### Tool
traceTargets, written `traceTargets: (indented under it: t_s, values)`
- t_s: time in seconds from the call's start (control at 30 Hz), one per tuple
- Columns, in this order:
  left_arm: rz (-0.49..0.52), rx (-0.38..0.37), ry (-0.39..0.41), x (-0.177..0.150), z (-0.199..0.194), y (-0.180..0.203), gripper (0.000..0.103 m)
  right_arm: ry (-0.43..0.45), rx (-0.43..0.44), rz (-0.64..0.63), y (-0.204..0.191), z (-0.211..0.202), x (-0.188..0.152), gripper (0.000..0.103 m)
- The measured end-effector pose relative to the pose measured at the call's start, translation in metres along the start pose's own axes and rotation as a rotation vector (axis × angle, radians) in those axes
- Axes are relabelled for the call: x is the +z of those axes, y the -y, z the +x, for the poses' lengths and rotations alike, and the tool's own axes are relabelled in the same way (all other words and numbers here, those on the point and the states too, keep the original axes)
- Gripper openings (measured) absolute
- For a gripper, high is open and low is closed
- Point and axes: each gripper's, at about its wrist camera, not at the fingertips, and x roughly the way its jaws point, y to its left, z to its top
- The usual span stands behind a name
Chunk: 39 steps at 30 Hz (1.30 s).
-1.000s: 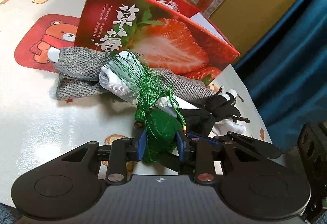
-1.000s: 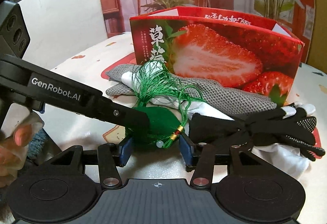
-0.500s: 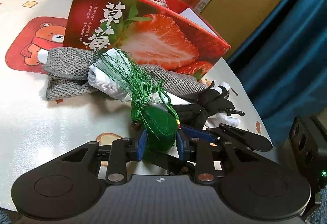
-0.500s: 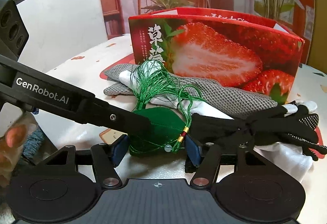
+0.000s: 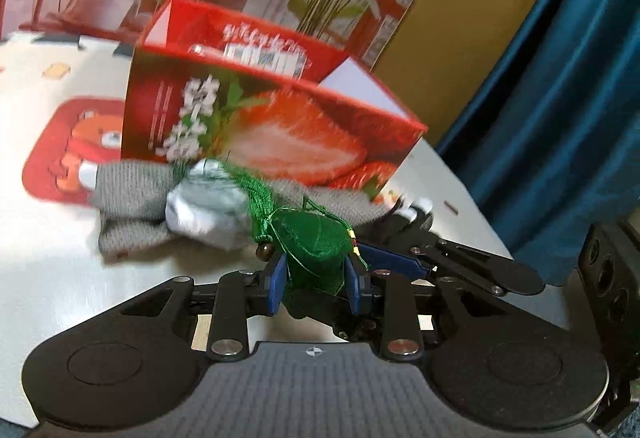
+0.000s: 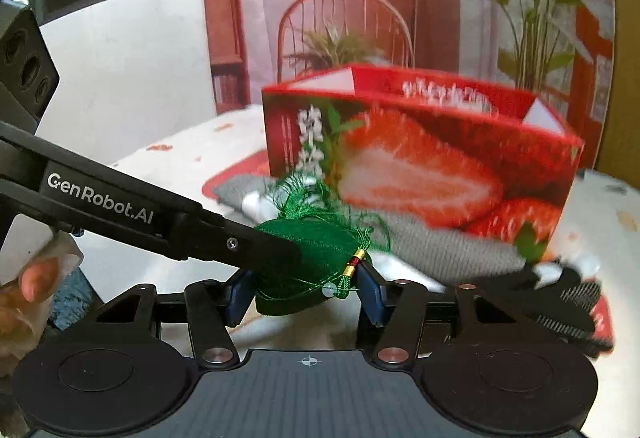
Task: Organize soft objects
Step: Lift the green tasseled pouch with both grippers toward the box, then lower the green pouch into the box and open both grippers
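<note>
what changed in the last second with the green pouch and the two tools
The left tool, clamped on the green pouch throughout, has lifted it off the table, and its tassel has pulled off the pile. The right tool straddles the pouch with its jaws closing. The strawberry box, grey cloth and black gloves stayed put.

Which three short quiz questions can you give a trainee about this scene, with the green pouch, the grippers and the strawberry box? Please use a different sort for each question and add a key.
1. Fill in the missing word: the grey knitted cloth lies on the table, in ___ of the strawberry box.
2. True or false: the box is closed on top.
3. What does the left gripper hold between its pads? A: a spoon. B: the green pouch. C: the grey knitted cloth.

Key: 1. front. 2. False, its top is open. 3. B.
</note>
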Motion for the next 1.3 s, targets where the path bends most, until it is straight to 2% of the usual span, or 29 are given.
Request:
traceTargets:
  t_s: [0.33,0.63,0.93,1.03,1.13,1.3]
  values:
    - [0.065,-0.041,0.128,0.054,-0.029,0.025,0.032,0.166,-0.044,-0.129,-0.001,-0.031,0.049,0.051]
    - [0.166,-0.039,0.207,0.121,-0.035,0.052,0.032,0.299,-0.074,-0.189,0.025,-0.046,0.115,0.051]
    - [0.228,-0.045,0.269,0.171,-0.020,0.067,0.032,0.353,-0.069,-0.230,0.063,-0.042,0.176,0.051]
    - [0.268,-0.037,0.273,0.185,-0.012,0.073,0.032,0.369,-0.075,-0.230,0.075,-0.037,0.188,0.051]
    - [0.266,-0.039,0.254,0.197,0.003,0.073,0.032,0.373,-0.085,-0.232,0.087,-0.030,0.194,0.051]
    - [0.261,-0.048,0.208,0.196,0.030,0.073,0.032,0.348,-0.079,-0.230,0.109,-0.016,0.191,0.051]
